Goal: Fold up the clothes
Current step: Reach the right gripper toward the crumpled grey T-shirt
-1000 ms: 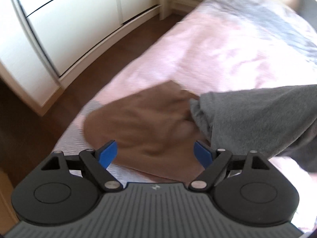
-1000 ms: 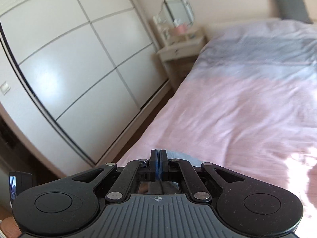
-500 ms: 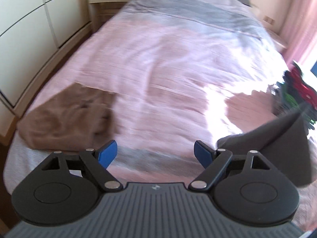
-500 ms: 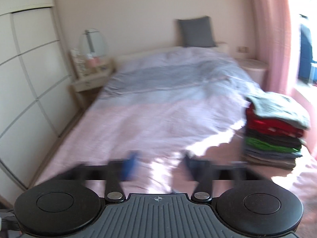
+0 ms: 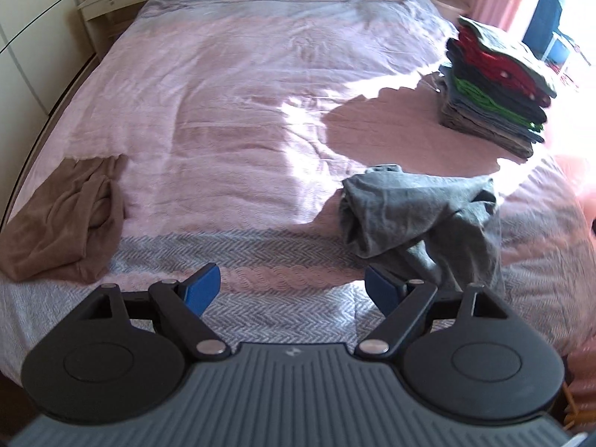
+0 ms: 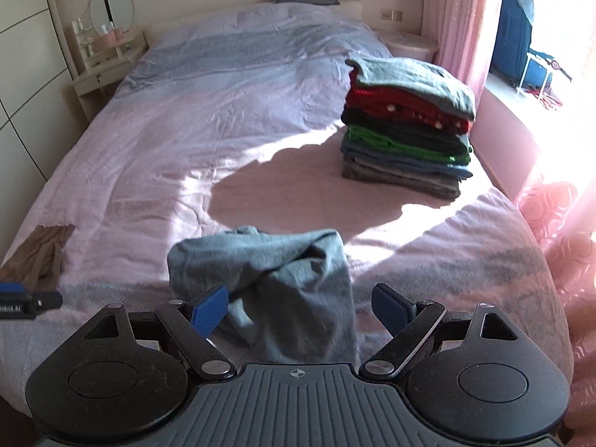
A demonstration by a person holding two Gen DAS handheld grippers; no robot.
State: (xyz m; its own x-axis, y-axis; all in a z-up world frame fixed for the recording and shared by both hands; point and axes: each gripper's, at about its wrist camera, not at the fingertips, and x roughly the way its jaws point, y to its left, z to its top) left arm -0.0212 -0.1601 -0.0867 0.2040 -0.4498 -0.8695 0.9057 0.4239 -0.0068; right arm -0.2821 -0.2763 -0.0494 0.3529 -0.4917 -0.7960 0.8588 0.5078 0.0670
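Two claws spread, empty: crumpled grey garment [image 6: 268,272] lies just ahead of right claw [image 6: 300,307], right of left claw [image 5: 292,290]; right nearer.

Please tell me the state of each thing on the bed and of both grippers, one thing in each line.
grey garment: crumpled, unfolded, lying loose on the bed
brown garment: crumpled, unfolded, at the bed's edge
stack of clothes: folded, piled neatly
left gripper: open, holds nothing
right gripper: open, over the grey garment, not gripping it
bedspread: spread out, slightly wrinkled
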